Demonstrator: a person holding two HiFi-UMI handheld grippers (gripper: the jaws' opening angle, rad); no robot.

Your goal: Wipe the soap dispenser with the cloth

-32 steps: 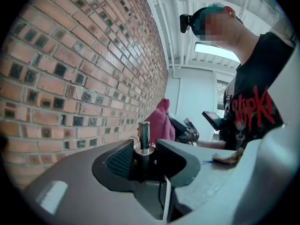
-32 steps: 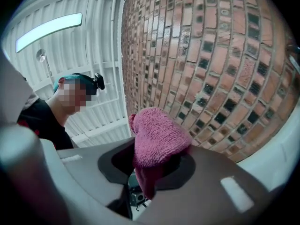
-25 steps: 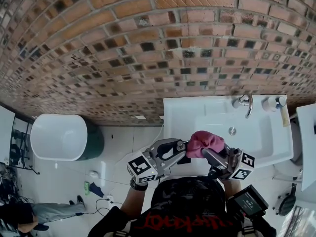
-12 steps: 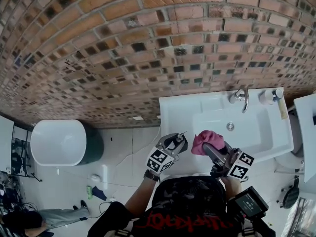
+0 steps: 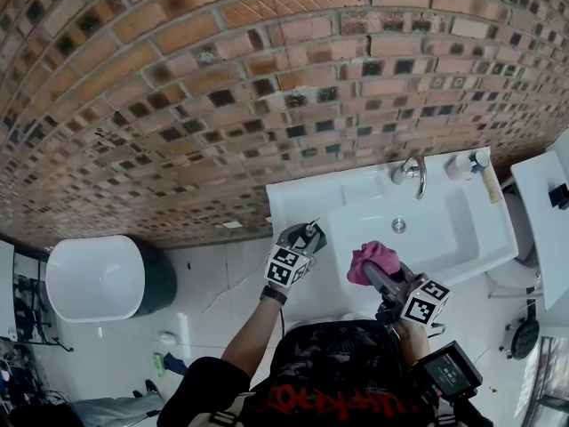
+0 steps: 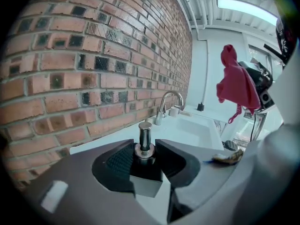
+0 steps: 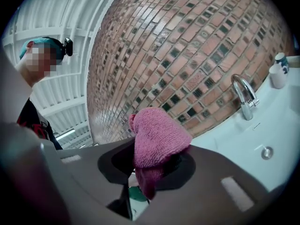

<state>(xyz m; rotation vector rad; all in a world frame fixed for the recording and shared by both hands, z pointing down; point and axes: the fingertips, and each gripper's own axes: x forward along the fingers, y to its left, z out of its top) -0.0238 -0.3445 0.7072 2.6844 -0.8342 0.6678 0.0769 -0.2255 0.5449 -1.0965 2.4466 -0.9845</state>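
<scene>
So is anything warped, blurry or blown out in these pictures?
Head view: the lens bows the brick wall into an arc, light even, little blur. Left gripper view: the ceiling light is blown out and the corners go black. Right gripper view: the cloth is sharp, the wall bulges, corners dark.

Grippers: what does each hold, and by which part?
The right gripper pinches the pink cloth near its middle, a bunch above, a tail below. The left gripper holds the soap dispenser by its body, below the pump.
</scene>
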